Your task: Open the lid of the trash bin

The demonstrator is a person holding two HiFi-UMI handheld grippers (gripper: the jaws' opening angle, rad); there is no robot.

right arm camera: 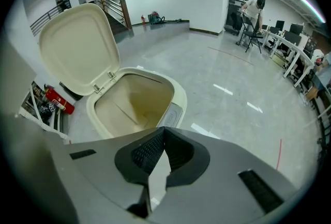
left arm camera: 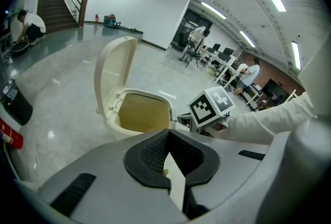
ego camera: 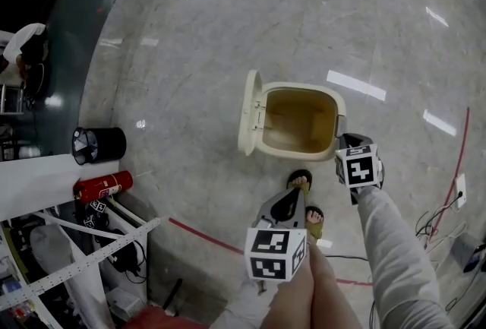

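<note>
The cream trash bin (ego camera: 340, 113) stands on the floor with its lid (ego camera: 250, 113) upright on the left side and its yellowish inside showing. My right gripper (ego camera: 342, 141) is at the bin's near right corner, jaws shut on nothing. In the right gripper view the lid (right arm camera: 77, 47) stands open beyond the bin's rim (right arm camera: 178, 99), just ahead of the right gripper (right arm camera: 164, 132). My left gripper (ego camera: 287, 202) hangs lower, over the person's feet, also shut and empty. The left gripper view shows the left gripper (left arm camera: 168, 135), the bin (left arm camera: 116, 127), its lid (left arm camera: 116, 70) and the right gripper's marker cube (left arm camera: 212, 106).
A black wastebasket (ego camera: 99, 144) and a red fire extinguisher (ego camera: 102, 186) lie at the left beside a white shelf (ego camera: 34, 183). Sandalled feet (ego camera: 300, 181) stand just in front of the bin. Red floor tape (ego camera: 205, 235) and cables (ego camera: 440, 213) run nearby. People work far off.
</note>
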